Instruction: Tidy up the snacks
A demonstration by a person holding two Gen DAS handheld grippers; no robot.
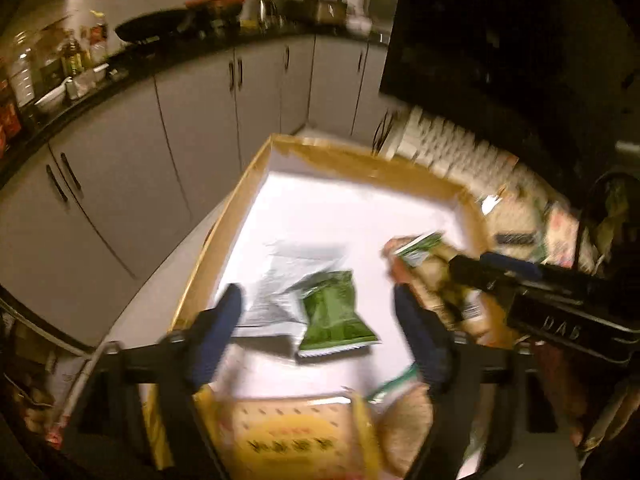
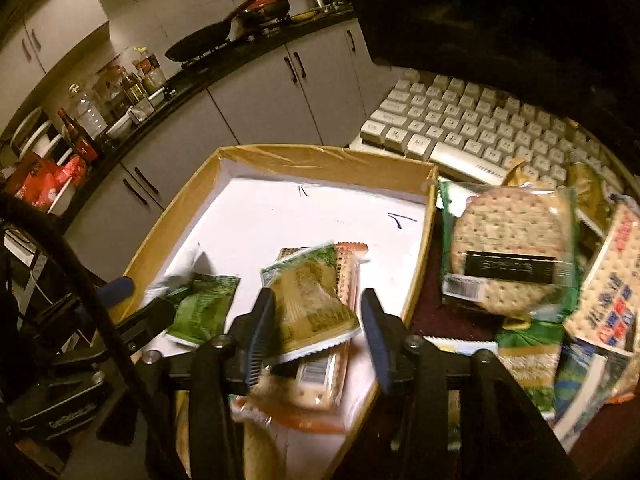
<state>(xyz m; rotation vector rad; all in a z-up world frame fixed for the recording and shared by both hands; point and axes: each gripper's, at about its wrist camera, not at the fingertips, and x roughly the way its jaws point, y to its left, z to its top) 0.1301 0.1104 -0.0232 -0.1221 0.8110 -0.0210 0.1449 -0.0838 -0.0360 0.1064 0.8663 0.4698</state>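
A shallow cardboard box (image 2: 420,256) with a white floor holds several snack packets. Beside it, outside, lies a round cracker pack (image 2: 510,252). Above the box, the left gripper (image 1: 320,320) has jaws spread over a green packet (image 1: 334,312). The right gripper (image 2: 316,328) has jaws spread around a tan packet (image 2: 308,300), not pinching it.

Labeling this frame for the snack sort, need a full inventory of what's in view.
cardboard box: 1, brown with white floor, centre
green packet: 1, green, lying in box, left part
tan cracker packet: 1, tan and green, in box between the right fingers
round cracker packet: 1, clear with green edges, outside box, right
keyboard: 1, white, behind box
frying pan: 1, black, on the counter
left gripper: open, over box
right gripper: open, astride the tan packet
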